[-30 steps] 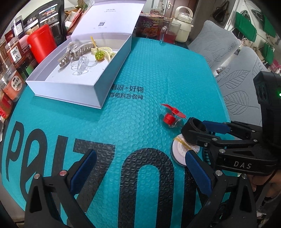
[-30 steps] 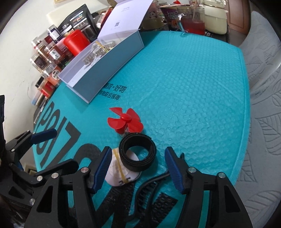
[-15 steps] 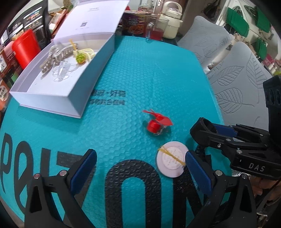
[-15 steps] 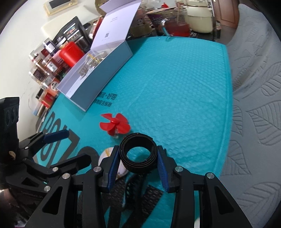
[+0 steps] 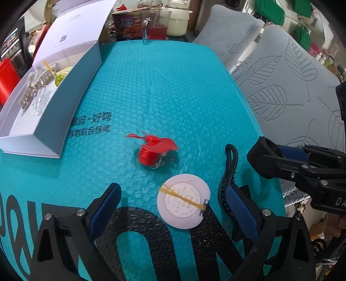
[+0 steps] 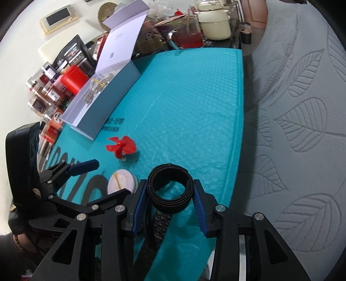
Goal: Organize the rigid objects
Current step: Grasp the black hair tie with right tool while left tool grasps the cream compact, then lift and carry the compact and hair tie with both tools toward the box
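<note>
A coiled black strap roll is gripped by the right tongs, while the closing left tongs are held wide around a round white plastic disc.

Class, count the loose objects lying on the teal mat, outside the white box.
3: a red propeller mid-mat, a white disc nearer the camera, a black strap beside it. The tongs may hide more.

Background: teal bubble mailer as work surface. Behind it, glass mug of red drink beside cream pot, noodle cup. Grey leaf-pattern cushions alongside. Red canister among jars.
</note>
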The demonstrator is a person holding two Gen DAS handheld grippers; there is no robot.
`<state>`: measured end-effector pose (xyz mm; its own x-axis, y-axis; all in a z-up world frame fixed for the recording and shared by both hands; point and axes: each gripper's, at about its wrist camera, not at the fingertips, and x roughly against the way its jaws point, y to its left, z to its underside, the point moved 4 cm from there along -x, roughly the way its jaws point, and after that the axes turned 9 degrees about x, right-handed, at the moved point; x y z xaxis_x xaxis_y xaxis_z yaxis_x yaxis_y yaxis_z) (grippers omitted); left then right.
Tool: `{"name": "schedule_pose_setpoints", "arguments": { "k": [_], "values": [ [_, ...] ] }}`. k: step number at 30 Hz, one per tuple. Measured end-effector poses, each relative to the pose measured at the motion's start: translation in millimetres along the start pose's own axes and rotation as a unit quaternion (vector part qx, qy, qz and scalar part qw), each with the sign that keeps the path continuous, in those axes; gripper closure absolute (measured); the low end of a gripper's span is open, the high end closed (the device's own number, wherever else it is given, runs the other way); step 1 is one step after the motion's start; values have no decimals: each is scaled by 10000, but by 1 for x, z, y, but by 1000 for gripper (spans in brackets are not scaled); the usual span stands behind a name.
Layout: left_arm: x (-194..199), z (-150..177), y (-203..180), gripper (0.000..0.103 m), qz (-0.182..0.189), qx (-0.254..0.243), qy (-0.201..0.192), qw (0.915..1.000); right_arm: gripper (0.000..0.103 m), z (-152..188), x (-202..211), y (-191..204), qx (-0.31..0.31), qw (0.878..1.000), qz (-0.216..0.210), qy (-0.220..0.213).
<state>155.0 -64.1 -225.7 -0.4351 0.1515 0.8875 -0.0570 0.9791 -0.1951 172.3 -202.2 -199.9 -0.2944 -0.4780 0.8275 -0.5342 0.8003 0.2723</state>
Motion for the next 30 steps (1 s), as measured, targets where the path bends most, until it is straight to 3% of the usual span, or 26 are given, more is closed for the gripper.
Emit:
{"name": "schedule_pose_setpoints", "arguments": {
  "k": [4,8,10,11,30],
  "values": [
    [-5,4,-3,25,17,-104,43,9999,63,5,3,-4,-87,10000,37,0],
    [-5,11,-6,28,-65,-353,-64,9993,63,9,5,-5,-116,9999,50,-12],
    [-5,15,-8,41,-276,-550,-195,9979,63,10,6,-5,-122,9999,43,-21],
    [-3,16,-10,53,-289,-636,-266,9972,63,11,5,-4,-117,9999,47,-16],
    [40,32,-7,54,-266,-238,-294,9989,63,24,21,8,-95,9999,30,-44]
  ]
}}
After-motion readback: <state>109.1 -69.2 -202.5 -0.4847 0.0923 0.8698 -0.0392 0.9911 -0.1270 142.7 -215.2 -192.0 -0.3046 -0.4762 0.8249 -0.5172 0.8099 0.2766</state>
